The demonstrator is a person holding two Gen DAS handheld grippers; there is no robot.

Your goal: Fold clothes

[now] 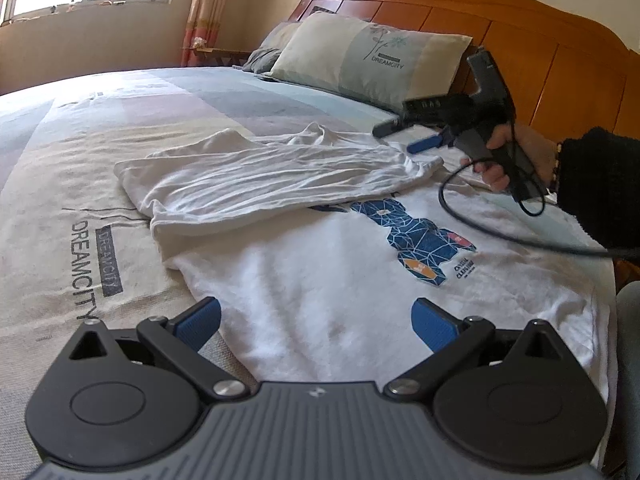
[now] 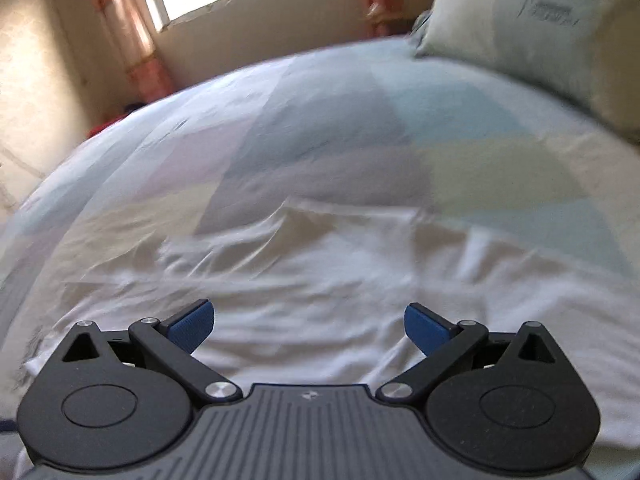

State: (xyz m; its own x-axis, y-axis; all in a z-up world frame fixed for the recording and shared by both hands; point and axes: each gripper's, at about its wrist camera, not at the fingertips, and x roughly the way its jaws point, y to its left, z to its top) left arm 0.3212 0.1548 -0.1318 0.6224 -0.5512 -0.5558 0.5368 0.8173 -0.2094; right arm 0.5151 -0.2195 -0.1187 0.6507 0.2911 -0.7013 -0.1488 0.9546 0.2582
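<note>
Soft, creased white cotton shirt (image 1: pixel 328 280); matt printed bedsheet (image 1: pixel 60 200); glossy varnished wood headboard (image 1: pixel 520 28); ribbed blue pads (image 1: pixel 200 322), matt black plastic.

We see a white T-shirt (image 1: pixel 312 280) spread flat on the bedspread, its front facing up and showing a blue geometric bear print with small orange and red patches and a few lines of dark lettering beside it. Its far part is folded back over the body, forming a wrinkled white band that covers the top of the print. In the right wrist view it appears only as blurred, creased white cloth (image 2: pixel 320 280).
</note>
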